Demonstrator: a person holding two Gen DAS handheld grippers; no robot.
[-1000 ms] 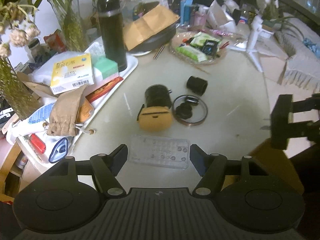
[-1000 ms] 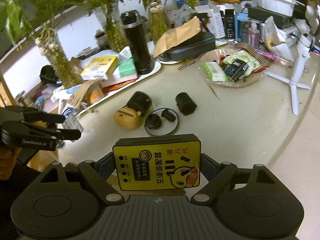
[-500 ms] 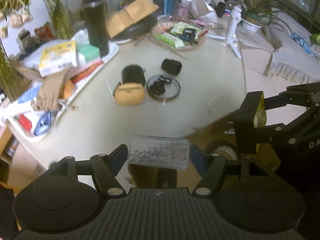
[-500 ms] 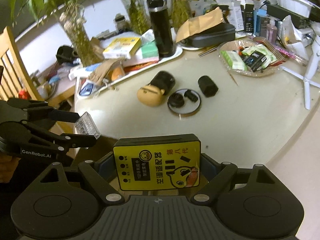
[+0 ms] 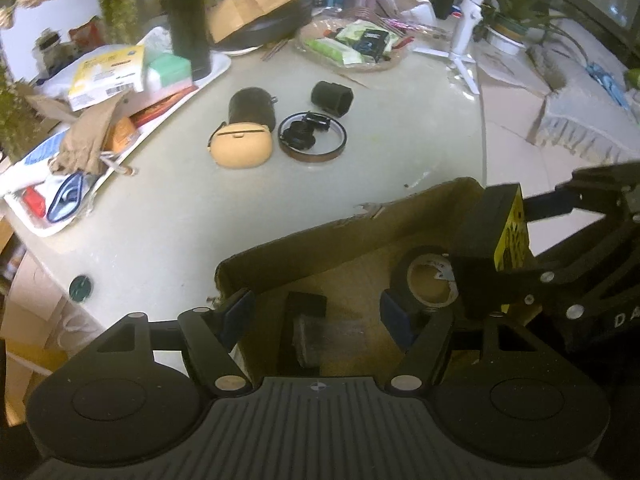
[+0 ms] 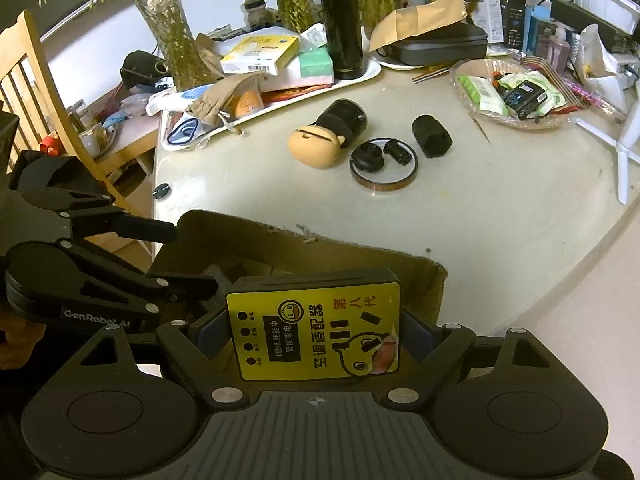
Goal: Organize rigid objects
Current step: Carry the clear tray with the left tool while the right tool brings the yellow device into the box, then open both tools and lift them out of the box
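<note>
My left gripper (image 5: 316,314) is open and empty above a cardboard box (image 5: 344,236). A clear plastic case (image 5: 330,340) lies blurred inside the box below it, beside a black tape roll (image 5: 428,280). My right gripper (image 6: 314,332) is shut on a black box with a yellow label (image 6: 314,336), held over the box's (image 6: 304,244) right part. It also shows in the left wrist view (image 5: 492,248). On the round table (image 5: 280,200) lie a tan case (image 5: 242,148), a black cylinder (image 5: 252,106), a black cap (image 5: 332,96) and a ring holding small black parts (image 5: 312,134).
A white tray (image 5: 216,68) with a black flask (image 5: 188,20), boxes and a cloth pouch stands at the table's left. A snack dish (image 5: 356,46) and a white tripod (image 5: 464,48) stand at the back. A wooden chair (image 6: 36,92) is to the left.
Both grippers pulled back from the table to over the cardboard box. My left gripper opened and the clear plastic case dropped into the box. The right still holds the yellow-labelled box.
</note>
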